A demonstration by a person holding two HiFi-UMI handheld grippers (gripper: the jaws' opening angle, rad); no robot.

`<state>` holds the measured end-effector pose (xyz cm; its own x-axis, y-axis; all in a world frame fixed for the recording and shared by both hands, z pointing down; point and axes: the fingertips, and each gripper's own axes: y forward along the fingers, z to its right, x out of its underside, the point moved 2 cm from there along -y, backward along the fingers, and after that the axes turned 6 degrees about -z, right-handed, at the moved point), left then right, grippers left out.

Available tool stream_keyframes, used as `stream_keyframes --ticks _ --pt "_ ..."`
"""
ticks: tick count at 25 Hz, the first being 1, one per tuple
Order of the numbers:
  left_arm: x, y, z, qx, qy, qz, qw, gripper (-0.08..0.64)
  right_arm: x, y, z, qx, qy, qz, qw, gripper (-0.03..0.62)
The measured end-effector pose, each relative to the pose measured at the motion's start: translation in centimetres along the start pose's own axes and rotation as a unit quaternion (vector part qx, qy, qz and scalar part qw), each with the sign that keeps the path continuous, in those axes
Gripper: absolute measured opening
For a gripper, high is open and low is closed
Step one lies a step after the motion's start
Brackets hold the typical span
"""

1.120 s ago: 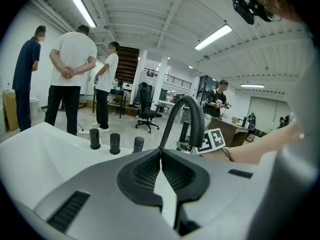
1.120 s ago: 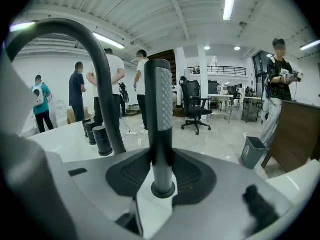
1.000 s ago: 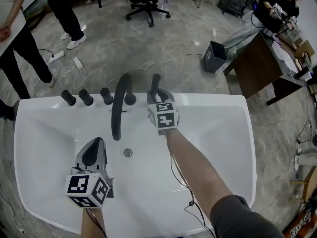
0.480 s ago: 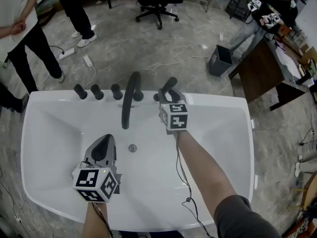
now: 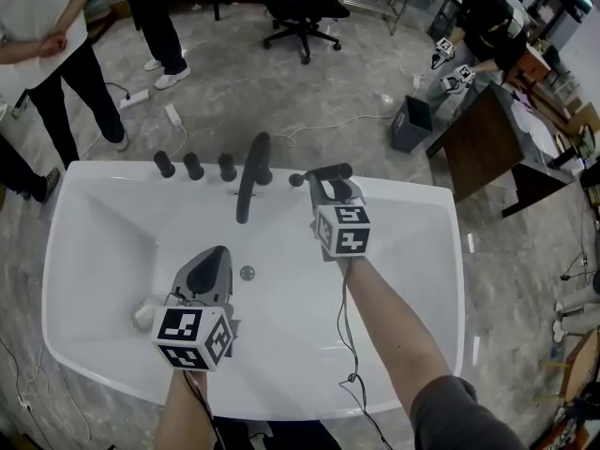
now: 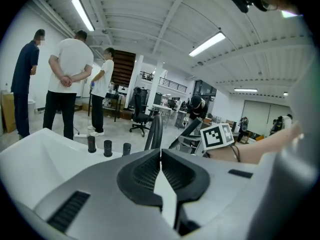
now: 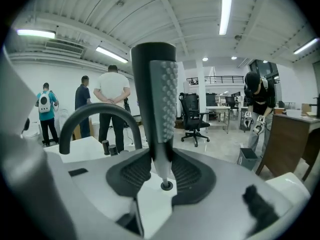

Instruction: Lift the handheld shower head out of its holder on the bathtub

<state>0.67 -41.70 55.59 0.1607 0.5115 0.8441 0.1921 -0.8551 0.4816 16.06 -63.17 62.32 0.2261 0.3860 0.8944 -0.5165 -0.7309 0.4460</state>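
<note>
The black handheld shower head (image 5: 330, 170) hangs clear above its small black holder (image 5: 297, 180) on the far rim of the white bathtub (image 5: 422, 251). My right gripper (image 5: 331, 189) is shut on its handle. In the right gripper view the shower head (image 7: 159, 99) stands upright between the pads of that gripper (image 7: 161, 171), its nozzle face turned right. My left gripper (image 5: 213, 262) hovers over the basin near the drain (image 5: 247, 273), well left of the shower head. Its jaws (image 6: 160, 156) are shut with nothing between them.
A black arched faucet spout (image 5: 251, 184) and three black knobs (image 5: 194, 166) stand on the rim left of the holder. A small white object (image 5: 145, 315) lies in the tub at the left. People stand beyond the tub; an office chair (image 5: 300, 7), a bin (image 5: 411, 123) and a desk (image 5: 492, 139) are farther off.
My right gripper has risen with the shower head, which has come up out of its holder. The left gripper has also risen over the basin.
</note>
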Motion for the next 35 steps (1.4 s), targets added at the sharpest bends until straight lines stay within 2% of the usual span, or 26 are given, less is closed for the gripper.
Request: stream_keyframes --ticks 6,14,20,25,31,35 --pt "0.9 -2.9 1.1 0.010 0.004 -0.003 0.9999 0.018 -1.4 -5.5 -2.4 -0.007 -0.004 0.016 1.000 0.135" --pt "-0.8 -8.1 2.7 0.044 0.021 0.011 0.9987 0.018 -4.1 -13.7 -5.8 0.020 -0.015 0.054 0.998 0.135" --pt "0.0 -14.0 4.2 0.068 0.059 -0.002 0.9959 0.018 -4.9 -20.6 -8.4 0.033 0.029 0.070 0.997 0.135" --pt "0.3 -19.4 4.2 0.077 0.055 0.002 0.9955 0.018 -4.9 -25.4 -10.8 0.042 0.038 0.080 0.995 0.135" --pt "1.5 -24.9 2.8 0.078 0.043 0.008 0.9960 0.018 -4.7 -32.3 -13.5 0.064 0.015 0.091 0.994 0.135" --pt "1.7 -28.6 3.2 0.087 0.054 0.013 0.9946 0.017 -5.5 -37.6 -15.8 0.072 -0.006 0.109 0.991 0.135"
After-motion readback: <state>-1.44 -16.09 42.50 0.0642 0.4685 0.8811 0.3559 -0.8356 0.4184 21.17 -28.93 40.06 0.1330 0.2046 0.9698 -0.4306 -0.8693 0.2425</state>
